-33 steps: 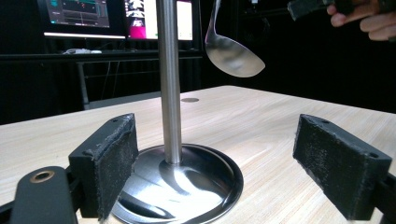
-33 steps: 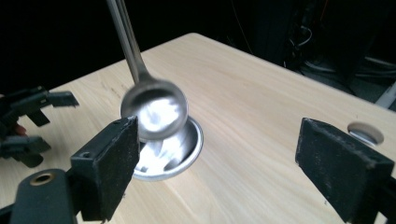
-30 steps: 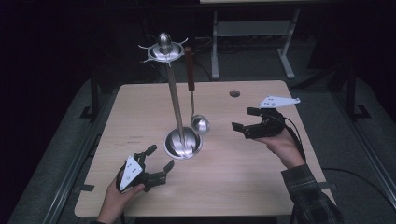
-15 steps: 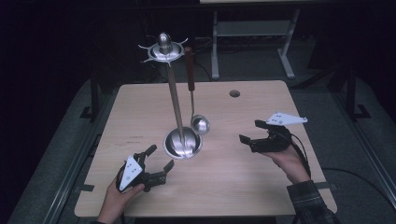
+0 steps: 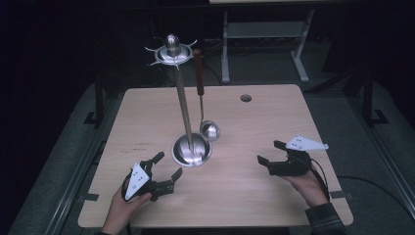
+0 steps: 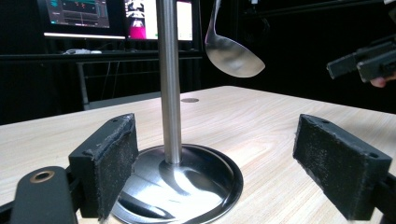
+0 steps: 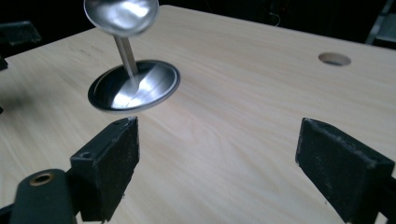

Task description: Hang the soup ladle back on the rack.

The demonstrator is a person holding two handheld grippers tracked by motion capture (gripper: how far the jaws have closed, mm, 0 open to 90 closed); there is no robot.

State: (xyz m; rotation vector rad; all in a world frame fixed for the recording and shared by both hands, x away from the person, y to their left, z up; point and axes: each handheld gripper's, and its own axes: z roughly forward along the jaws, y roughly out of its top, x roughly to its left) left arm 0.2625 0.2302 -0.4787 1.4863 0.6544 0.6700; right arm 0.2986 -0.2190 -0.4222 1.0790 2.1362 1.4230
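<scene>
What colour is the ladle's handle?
Reddish-brown handle on a shiny silver ladle; the high view shows it best.

The room is dim, and the pale table (image 5: 254, 137) is the one well-lit surface in the high view, with everything past its edges falling nearly black. Light comes from above, and glare sits on the stand's round base (image 5: 192, 150) and on the ladle (image 5: 210, 130) bowl. Shadows on the wood are soft and faint. In the left gripper view, 2 screens (image 6: 116, 16) glow at 11 o'clock, slightly blurred. The near jaws in both gripper views look soft and grainy. In the right gripper view, the ladle (image 7: 121, 14) at 11 o'clock shows bright reflections.
</scene>
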